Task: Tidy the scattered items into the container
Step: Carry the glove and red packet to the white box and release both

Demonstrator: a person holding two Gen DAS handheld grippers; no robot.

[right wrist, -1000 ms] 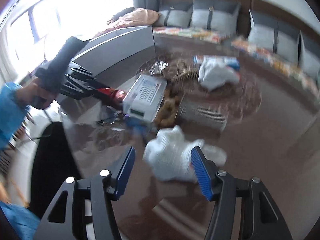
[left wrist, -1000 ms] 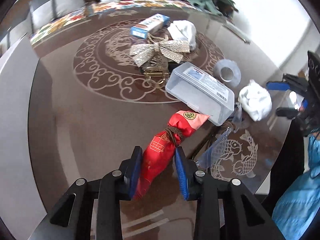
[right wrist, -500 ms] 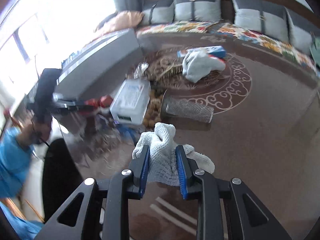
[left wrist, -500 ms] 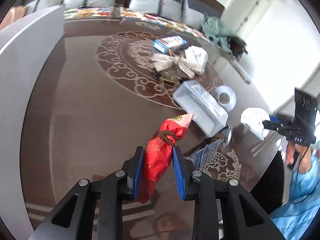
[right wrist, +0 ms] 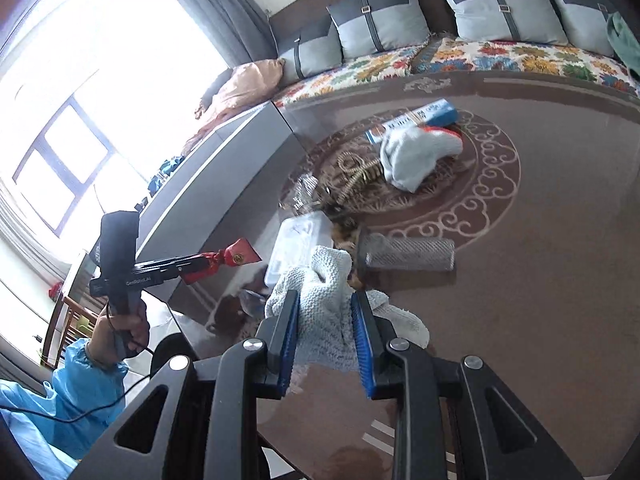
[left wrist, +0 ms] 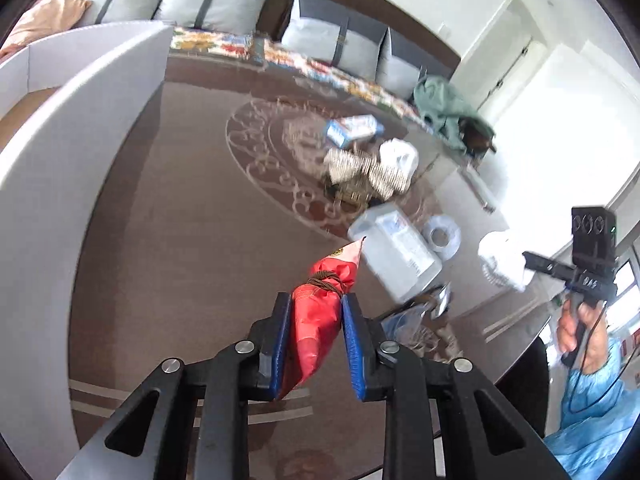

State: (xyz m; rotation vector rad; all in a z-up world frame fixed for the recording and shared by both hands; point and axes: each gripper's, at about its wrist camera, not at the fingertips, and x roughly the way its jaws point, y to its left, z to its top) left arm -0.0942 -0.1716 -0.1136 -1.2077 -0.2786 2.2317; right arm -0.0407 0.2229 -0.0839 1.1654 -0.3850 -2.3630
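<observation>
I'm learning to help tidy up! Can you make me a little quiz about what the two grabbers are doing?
1. True or false: the left gripper is shut on a red pouch.
2. What does the right gripper hold? A) metal roller B) white cloth C) blue box
3. Fill in: the metal roller lies on the ____.

Key: 1 true; 2 B, the white cloth; 3 table.
</observation>
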